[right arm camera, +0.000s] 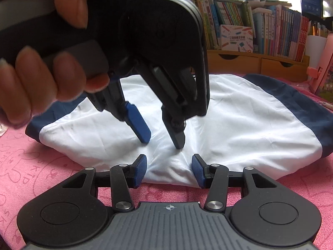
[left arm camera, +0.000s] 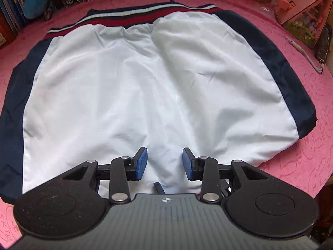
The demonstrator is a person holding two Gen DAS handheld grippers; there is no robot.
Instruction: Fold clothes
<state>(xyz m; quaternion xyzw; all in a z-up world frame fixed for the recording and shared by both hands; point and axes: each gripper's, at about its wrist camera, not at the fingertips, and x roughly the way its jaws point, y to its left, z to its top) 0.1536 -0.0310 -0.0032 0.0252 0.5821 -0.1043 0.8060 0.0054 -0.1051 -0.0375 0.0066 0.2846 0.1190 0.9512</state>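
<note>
While both grippers' fingers [right arm camera: 141,170] stand spread over the shorts [left arm camera: 145,83], frame centre: fold unstarted; next, pinch hem.

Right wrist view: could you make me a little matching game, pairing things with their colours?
Things:
1. garment's middle panel
2. side band
3. table cover
4. drawers

Colours:
a. pink
b. wood brown
c. white
d. navy

Pairs: 1-c, 2-d, 3-a, 4-b.
</note>
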